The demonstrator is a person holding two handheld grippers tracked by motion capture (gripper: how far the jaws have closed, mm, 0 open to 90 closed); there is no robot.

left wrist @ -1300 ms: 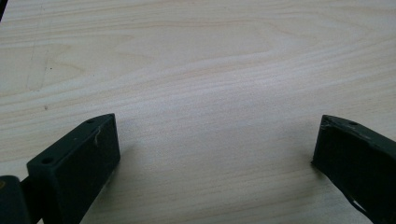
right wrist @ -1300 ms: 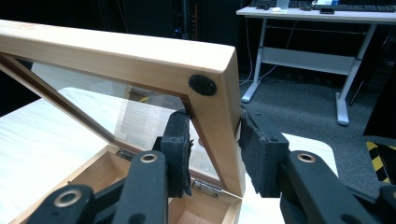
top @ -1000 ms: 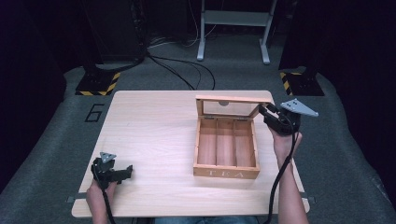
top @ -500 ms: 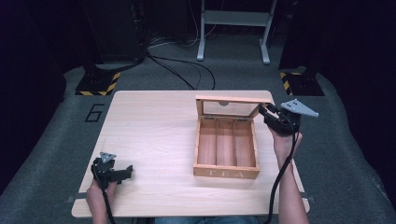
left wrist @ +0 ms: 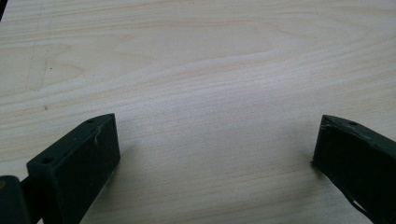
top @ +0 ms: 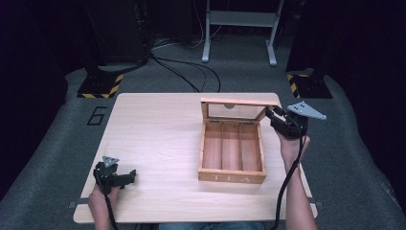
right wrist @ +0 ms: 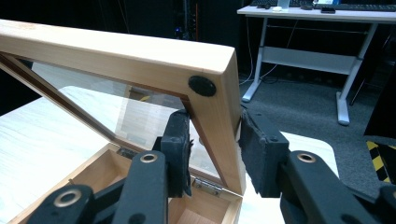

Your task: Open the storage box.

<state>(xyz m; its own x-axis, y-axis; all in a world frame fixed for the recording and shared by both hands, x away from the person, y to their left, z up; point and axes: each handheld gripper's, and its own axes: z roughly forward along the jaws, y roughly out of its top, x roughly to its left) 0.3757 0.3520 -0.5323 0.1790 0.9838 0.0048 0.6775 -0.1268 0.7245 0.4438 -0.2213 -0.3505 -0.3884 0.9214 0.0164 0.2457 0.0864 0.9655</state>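
Two black two-jaw grippers are seen: the left gripper [top: 125, 176] and the right gripper [top: 269, 113], each topped by a grey three-cornered plate and trailed by a black cable. Brass-ringed pivot holes are set in the jaw links. Bare forearms are shown.

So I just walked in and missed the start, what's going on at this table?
A person is working on a wooden tea box with two handheld grippers. The right gripper is clamped on the side rail of the glass lid, holding it upright and open; the compartments look empty. The left gripper rests open over bare table, apart from the box.

Grey carpet [top: 364, 158], dark room, metal-legged desk [top: 239, 19]
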